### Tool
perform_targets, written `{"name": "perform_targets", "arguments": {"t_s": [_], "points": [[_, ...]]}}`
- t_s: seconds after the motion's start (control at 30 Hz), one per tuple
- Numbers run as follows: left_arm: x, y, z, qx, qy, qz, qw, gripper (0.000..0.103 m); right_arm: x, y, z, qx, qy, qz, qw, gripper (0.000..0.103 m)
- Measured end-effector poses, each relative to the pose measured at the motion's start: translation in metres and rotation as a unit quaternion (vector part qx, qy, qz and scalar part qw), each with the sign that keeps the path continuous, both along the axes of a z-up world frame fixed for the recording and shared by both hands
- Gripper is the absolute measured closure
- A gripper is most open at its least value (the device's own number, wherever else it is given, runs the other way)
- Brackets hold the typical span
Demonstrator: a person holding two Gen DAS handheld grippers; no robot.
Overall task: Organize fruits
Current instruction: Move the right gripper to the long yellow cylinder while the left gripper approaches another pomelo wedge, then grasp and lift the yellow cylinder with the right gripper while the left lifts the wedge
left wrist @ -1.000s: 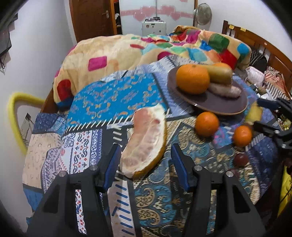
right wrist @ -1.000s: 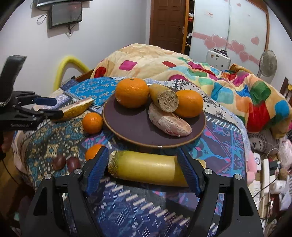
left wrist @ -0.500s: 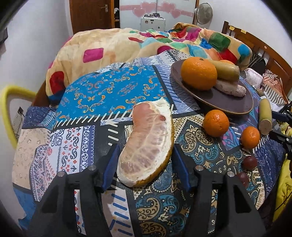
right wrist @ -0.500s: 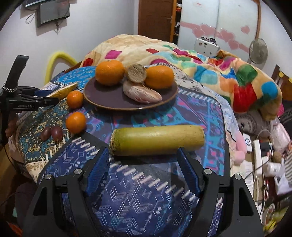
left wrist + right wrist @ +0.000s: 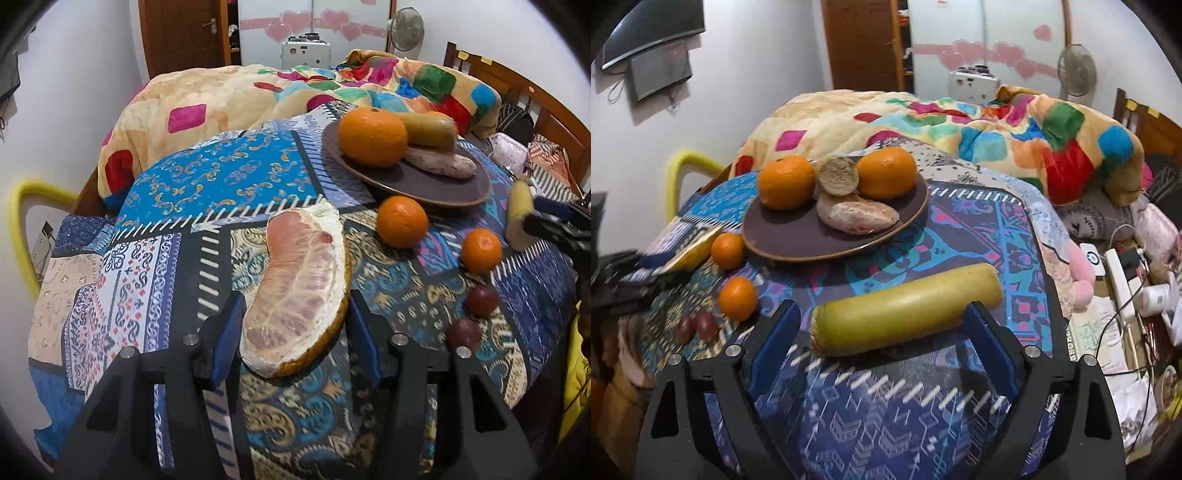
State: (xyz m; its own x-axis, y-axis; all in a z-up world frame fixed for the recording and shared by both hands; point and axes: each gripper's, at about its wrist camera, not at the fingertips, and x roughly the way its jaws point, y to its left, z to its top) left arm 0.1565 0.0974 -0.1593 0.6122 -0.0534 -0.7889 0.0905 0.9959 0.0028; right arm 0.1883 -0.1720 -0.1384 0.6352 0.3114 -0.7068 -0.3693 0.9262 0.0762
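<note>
A big pomelo wedge (image 5: 301,288) lies on the patterned cloth between the open fingers of my left gripper (image 5: 295,334); contact is unclear. A long yellow-green cane piece (image 5: 905,308) lies between the open fingers of my right gripper (image 5: 884,341); it also shows in the left wrist view (image 5: 519,218). A brown plate (image 5: 783,240) holds two big oranges (image 5: 786,181), a cut cane piece (image 5: 838,175) and a pinkish tuber (image 5: 857,216). Two small oranges (image 5: 402,220) (image 5: 481,249) and two dark red fruits (image 5: 482,300) lie on the cloth.
A colourful blanket (image 5: 258,96) is heaped behind the plate. A wooden headboard (image 5: 524,92) stands at the right. Cables and a power strip (image 5: 1123,280) lie beyond the cloth's right edge. A yellow chair back (image 5: 22,221) is at the left.
The left gripper has moved forward, so the pomelo wedge lies deeper between its fingers. The right gripper has swung right and drawn back; the cane piece looks tilted, and the plate sits farther left.
</note>
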Motion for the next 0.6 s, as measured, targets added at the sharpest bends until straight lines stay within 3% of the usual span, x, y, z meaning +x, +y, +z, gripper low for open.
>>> {"name": "perform_targets", "arguments": {"t_s": [0.1, 0.23, 0.43, 0.6], "points": [[-0.007, -0.002, 0.000, 0.001, -0.003, -0.003, 1.0000, 0.048, 0.006, 0.005, -0.005, -0.002, 0.005, -0.013, 1.000, 0.013], [-0.011, -0.003, 0.001, -0.004, -0.005, -0.006, 1.0000, 0.048, 0.022, 0.013, -0.017, 0.004, 0.045, -0.015, 0.999, 0.014], [-0.016, -0.004, 0.001, -0.004, -0.011, -0.009, 0.9999, 0.048, 0.026, 0.017, -0.015, -0.001, 0.045, -0.017, 0.999, 0.020], [-0.021, -0.003, 0.001, -0.009, -0.009, -0.009, 0.9999, 0.048, 0.014, 0.015, -0.012, -0.025, 0.041, 0.018, 0.999, 0.054]]}}
